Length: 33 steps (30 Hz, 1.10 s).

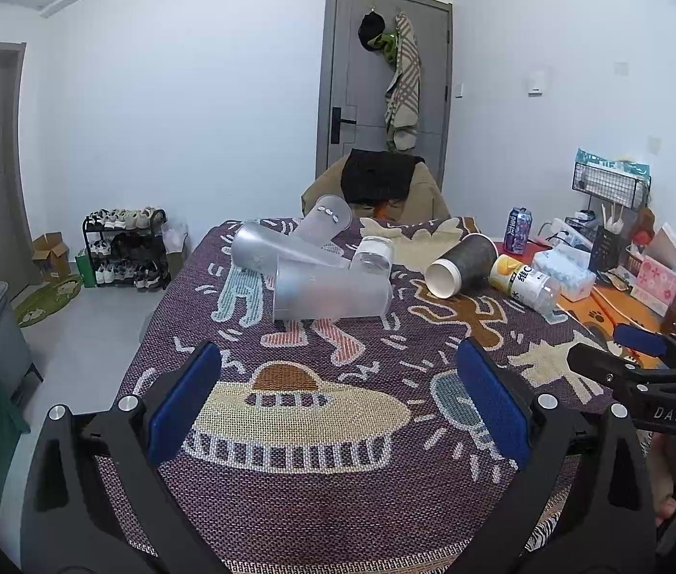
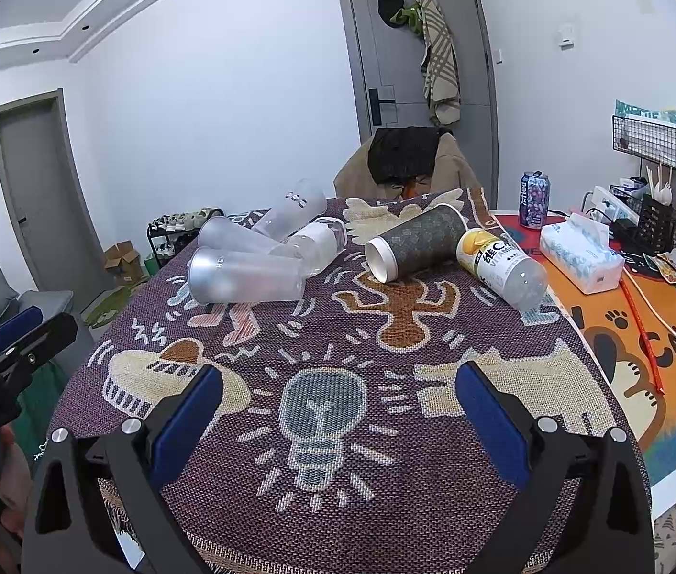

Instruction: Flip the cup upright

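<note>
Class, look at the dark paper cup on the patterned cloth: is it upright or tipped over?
Tipped over. The dark paper cup lies on its side on the cloth, white open mouth facing the camera.

A soda can (image 2: 534,199) stands near a tissue pack (image 2: 581,251).

Black claw (image 1: 338,402) arms, blue pads (image 1: 184,402), silver screws.

The right claw (image 1: 644,354) carries "DAS" in white letters. The bottle (image 2: 500,263) label reads "VITAMIN" beside a big "C". The orange mat (image 2: 648,335) shows "CAT". A frosted cup (image 2: 247,277) bears "HE".
</note>
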Available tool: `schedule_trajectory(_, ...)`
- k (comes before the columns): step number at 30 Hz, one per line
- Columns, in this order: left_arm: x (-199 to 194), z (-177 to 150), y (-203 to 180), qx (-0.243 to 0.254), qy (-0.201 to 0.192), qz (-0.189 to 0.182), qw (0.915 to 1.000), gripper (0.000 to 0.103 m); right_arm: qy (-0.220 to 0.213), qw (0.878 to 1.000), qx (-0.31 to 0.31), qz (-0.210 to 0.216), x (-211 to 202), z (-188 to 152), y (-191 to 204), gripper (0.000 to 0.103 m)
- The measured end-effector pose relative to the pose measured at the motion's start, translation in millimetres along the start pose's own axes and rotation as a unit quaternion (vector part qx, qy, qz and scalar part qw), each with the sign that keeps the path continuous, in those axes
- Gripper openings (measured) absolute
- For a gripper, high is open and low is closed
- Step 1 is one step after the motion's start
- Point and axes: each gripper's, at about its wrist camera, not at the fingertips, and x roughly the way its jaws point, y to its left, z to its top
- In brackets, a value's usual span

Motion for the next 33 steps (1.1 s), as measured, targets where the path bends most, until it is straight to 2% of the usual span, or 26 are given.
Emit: schedule_trajectory(33,-2.4,1.3,-1.8,-0.001,-0.001,-0.001,1.0,0.098,-0.003,1.0,-0.002,0.008,-0.3,0.9,2.5,0.096)
